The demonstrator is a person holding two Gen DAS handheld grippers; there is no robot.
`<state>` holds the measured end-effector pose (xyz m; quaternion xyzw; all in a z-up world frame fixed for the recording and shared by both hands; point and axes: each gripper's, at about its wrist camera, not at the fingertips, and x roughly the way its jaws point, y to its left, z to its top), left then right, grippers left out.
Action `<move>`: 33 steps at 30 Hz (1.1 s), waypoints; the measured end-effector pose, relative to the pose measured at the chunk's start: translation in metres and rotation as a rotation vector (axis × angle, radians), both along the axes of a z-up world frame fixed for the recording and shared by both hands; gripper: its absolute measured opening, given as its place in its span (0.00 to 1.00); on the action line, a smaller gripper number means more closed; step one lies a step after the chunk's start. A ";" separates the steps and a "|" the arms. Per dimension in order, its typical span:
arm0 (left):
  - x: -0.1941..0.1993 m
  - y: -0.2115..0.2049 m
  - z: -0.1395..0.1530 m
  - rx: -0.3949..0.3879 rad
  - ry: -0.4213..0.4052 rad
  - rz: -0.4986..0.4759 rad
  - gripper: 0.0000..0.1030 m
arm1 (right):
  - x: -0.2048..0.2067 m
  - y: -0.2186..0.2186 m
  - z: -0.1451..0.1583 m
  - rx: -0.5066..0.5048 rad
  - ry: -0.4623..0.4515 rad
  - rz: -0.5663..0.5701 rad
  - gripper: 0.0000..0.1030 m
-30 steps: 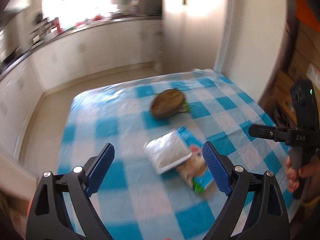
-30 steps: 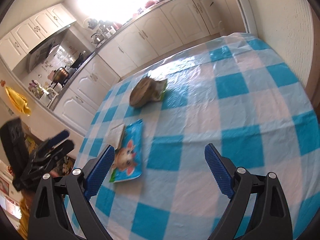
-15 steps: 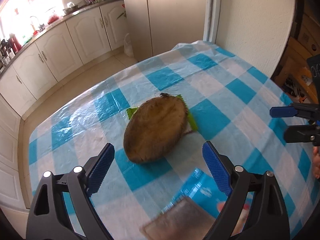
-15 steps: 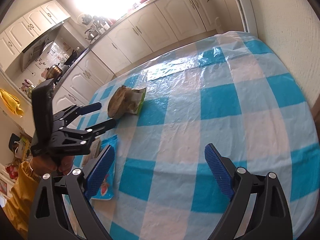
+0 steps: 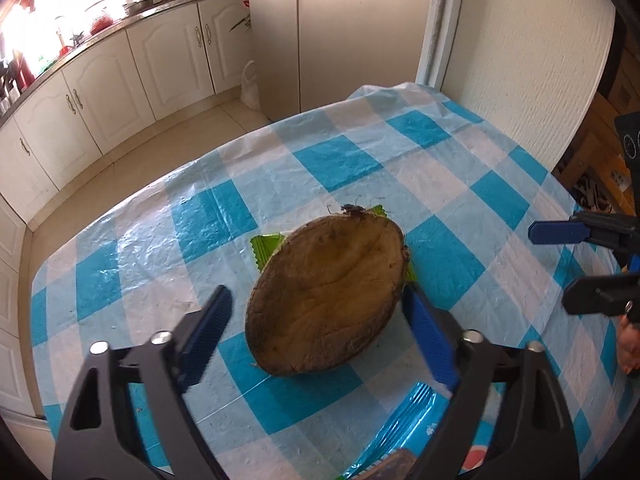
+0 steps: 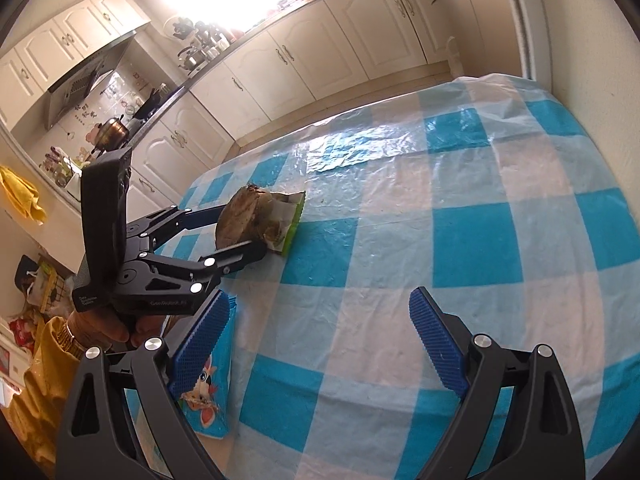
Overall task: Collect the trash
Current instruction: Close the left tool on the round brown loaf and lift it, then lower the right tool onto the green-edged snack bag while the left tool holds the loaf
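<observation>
A brown coconut husk [image 5: 324,300] lies on a green wrapper [image 5: 266,246] on the blue-and-white checked table [image 5: 352,160]. My left gripper [image 5: 316,304] straddles the husk and its jaws are closing. The right pad is at the husk's edge, while a small gap remains at the left pad. From the right wrist view the left gripper [image 6: 242,232] sits either side of the husk [image 6: 244,216] and the green wrapper [image 6: 294,224]. A blue snack packet [image 6: 208,384] lies near the table edge. My right gripper [image 6: 320,300] hovers open over bare cloth, holding nothing.
In the left wrist view, the blue snack packet [image 5: 400,428] lies just under the left gripper, and the right gripper [image 5: 550,268] is at the right. A wall borders the table's far right side. Kitchen cabinets [image 5: 100,92] and a white bag [image 5: 250,88] stand beyond the floor.
The left gripper moved forward and down from over the snack packets to the coconut husk, and its jaws have narrowed around it. The right gripper shifted slightly over the cloth.
</observation>
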<state>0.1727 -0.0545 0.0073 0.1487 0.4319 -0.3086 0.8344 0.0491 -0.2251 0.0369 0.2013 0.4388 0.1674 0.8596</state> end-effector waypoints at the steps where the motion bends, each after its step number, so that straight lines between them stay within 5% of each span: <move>1: 0.001 0.001 0.000 -0.015 0.009 0.004 0.77 | 0.002 0.002 0.000 -0.011 -0.004 0.006 0.88; 13: -0.009 0.024 0.009 -0.152 0.038 0.074 0.70 | 0.026 0.030 -0.004 -0.089 -0.009 0.053 0.88; 19: -0.019 0.062 0.017 -0.243 0.025 0.195 0.69 | 0.042 0.055 -0.008 -0.144 -0.012 0.091 0.88; 20: -0.020 0.069 0.017 -0.248 0.021 0.218 0.65 | 0.045 0.060 -0.007 -0.151 -0.015 0.096 0.88; 22: -0.024 0.083 0.018 -0.264 0.016 0.260 0.42 | 0.052 0.068 -0.007 -0.159 -0.019 0.108 0.88; 24: -0.028 0.100 0.021 -0.314 0.016 0.300 0.40 | 0.059 0.077 -0.007 -0.175 -0.021 0.126 0.88; 33: -0.036 0.107 0.011 -0.259 -0.014 0.298 0.43 | 0.091 0.115 -0.009 -0.355 -0.058 0.247 0.88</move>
